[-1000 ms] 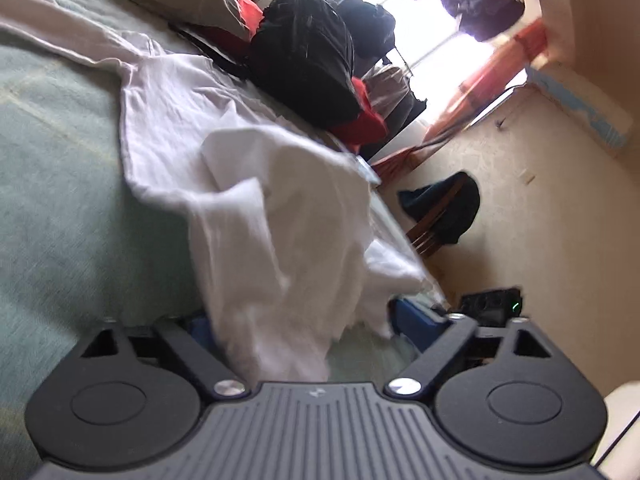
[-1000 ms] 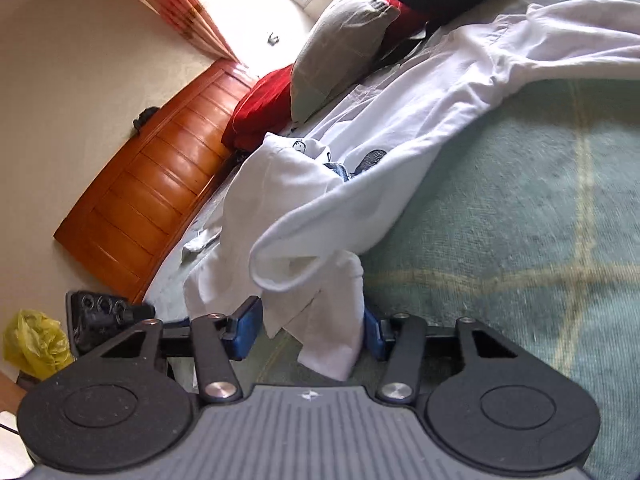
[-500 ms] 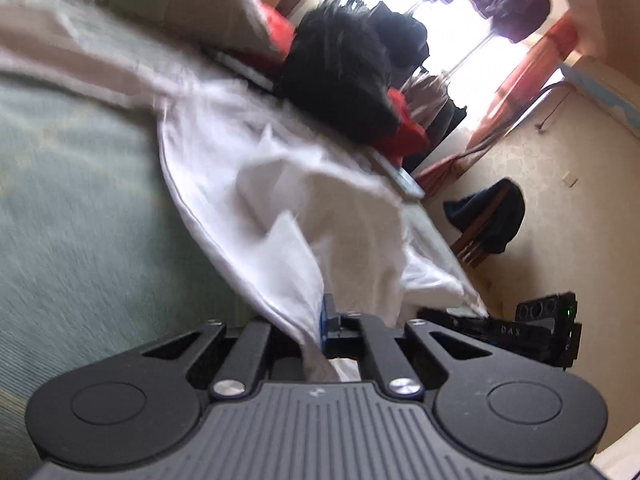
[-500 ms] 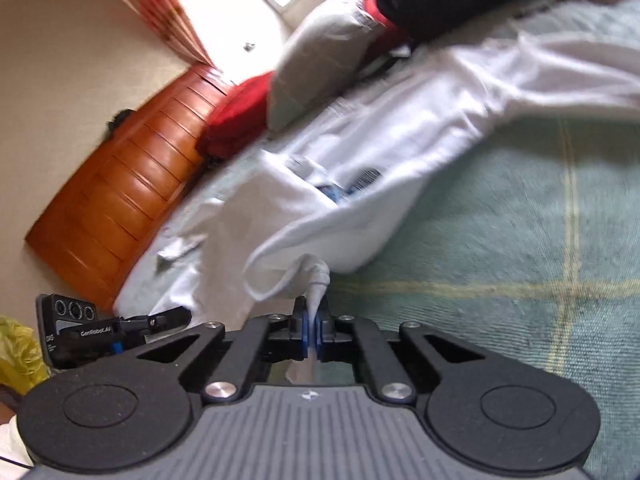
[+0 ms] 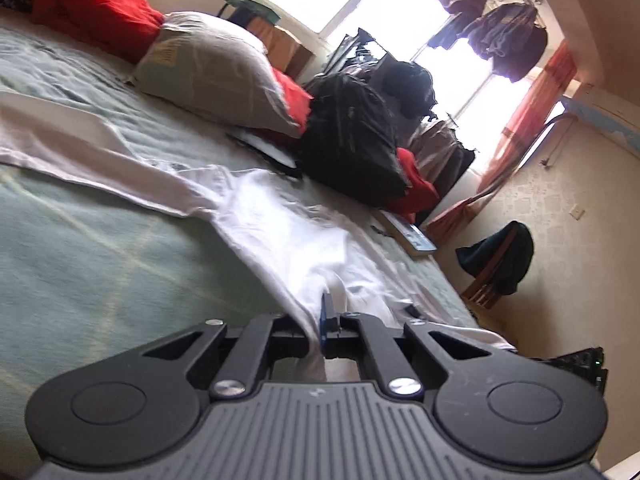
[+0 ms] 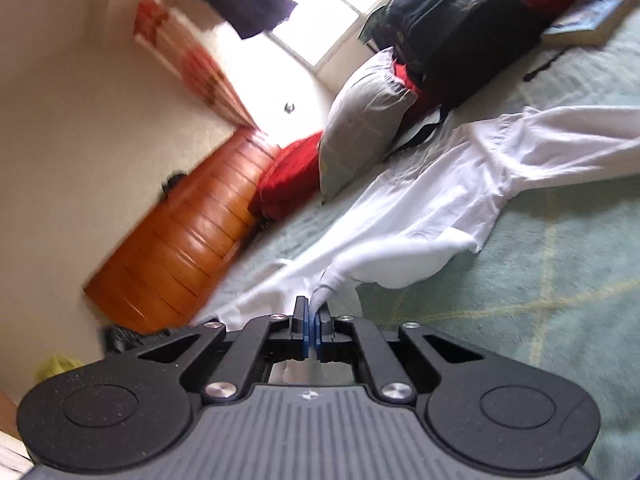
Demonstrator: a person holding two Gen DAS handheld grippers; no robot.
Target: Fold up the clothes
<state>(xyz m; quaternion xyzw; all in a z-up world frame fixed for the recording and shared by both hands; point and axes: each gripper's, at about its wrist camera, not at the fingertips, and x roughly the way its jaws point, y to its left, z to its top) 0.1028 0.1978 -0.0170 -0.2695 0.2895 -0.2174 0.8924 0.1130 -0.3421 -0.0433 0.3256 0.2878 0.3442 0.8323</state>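
wooden headboard (image 6: 188, 236) right view only, chair (image 5: 486, 280) left only

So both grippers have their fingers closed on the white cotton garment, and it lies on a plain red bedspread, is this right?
Not quite. The left gripper and right gripper are both shut on the white cotton garment, but the bedspread is pale green with thin yellowish check lines, not plain red. The right wrist view shows it clearly; only the cushions behind are red.

The white shirt's (image 5: 280, 232) sleeve runs off the left edge; its pinched hem seems hidden behind the left tool (image 5: 326, 320).
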